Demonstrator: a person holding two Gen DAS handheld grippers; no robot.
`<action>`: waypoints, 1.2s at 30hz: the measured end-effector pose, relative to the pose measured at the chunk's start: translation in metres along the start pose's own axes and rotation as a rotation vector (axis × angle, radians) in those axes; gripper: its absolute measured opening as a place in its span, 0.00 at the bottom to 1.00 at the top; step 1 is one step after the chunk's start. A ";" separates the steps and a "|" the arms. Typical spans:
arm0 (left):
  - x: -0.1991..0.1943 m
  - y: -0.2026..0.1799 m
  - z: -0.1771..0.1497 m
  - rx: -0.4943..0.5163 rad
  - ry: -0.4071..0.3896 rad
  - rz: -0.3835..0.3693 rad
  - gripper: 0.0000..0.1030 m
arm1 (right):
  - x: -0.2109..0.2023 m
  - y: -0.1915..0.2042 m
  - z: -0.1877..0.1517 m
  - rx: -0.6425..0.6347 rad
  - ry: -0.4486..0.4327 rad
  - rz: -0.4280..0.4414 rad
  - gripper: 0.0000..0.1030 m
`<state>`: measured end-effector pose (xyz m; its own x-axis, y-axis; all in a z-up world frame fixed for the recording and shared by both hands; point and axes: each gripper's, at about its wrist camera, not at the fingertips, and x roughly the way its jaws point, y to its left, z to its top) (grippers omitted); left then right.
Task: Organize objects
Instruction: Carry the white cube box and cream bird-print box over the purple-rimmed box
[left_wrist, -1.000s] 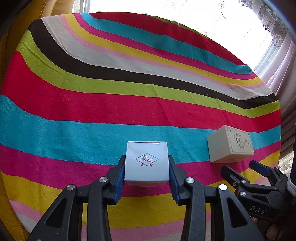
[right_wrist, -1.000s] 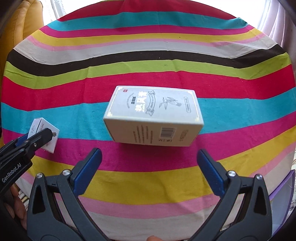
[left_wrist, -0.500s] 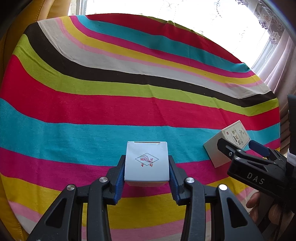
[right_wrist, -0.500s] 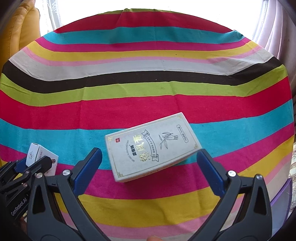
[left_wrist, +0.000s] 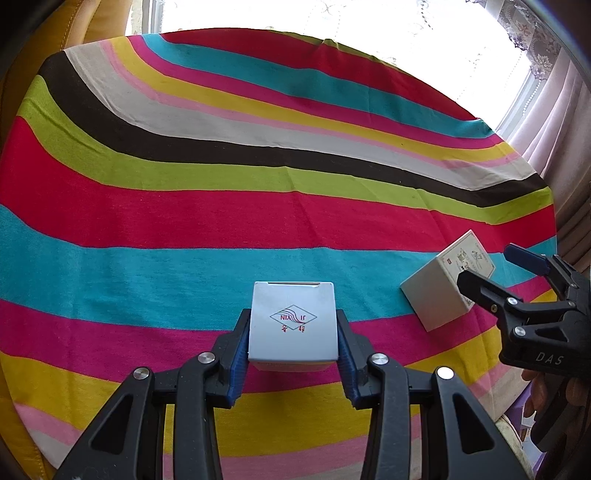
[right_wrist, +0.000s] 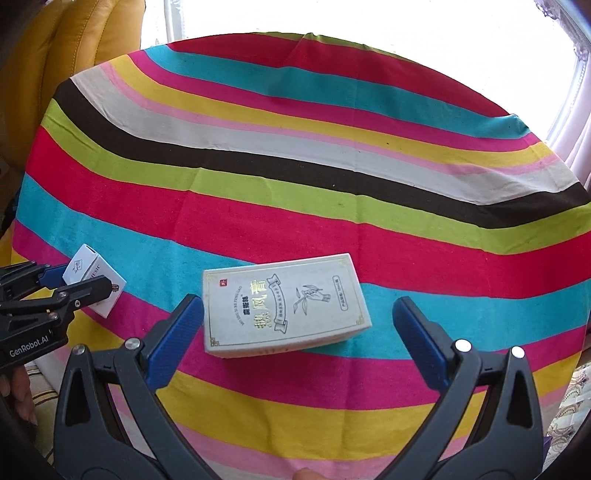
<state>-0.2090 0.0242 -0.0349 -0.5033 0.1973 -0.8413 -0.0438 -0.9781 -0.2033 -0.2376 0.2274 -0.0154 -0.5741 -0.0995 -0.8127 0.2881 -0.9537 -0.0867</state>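
Note:
My left gripper is shut on a small white box with a red logo, held just above the striped tablecloth. From the right wrist view the same box shows at the far left, between the left gripper's fingers. A larger cream box with gold print lies flat on the cloth. My right gripper is open around it: the left pad sits close to the box's near left corner and the right pad stands well apart. In the left wrist view the cream box lies at the right, by the right gripper.
A yellow leather chair stands behind the table at the left. A bright window and pale curtains close off the back and right. The person's hand holds the right gripper at the cloth's right edge.
The cream box has turned on the cloth and now lies flat at an angle. The right gripper has rolled and come up beside it. The left gripper and its box stayed still.

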 end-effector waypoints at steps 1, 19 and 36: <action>0.000 -0.001 0.000 0.000 -0.002 0.000 0.41 | 0.000 0.002 0.001 -0.020 -0.003 0.013 1.00; -0.016 -0.032 -0.003 0.086 -0.045 0.026 0.41 | 0.025 0.007 -0.008 -0.066 0.029 0.021 0.99; -0.052 -0.075 -0.027 0.146 -0.066 -0.002 0.41 | -0.052 -0.005 -0.042 0.023 -0.037 -0.059 0.98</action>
<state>-0.1563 0.0892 0.0108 -0.5586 0.1996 -0.8051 -0.1678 -0.9777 -0.1260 -0.1777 0.2493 0.0030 -0.6174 -0.0530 -0.7849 0.2358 -0.9643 -0.1204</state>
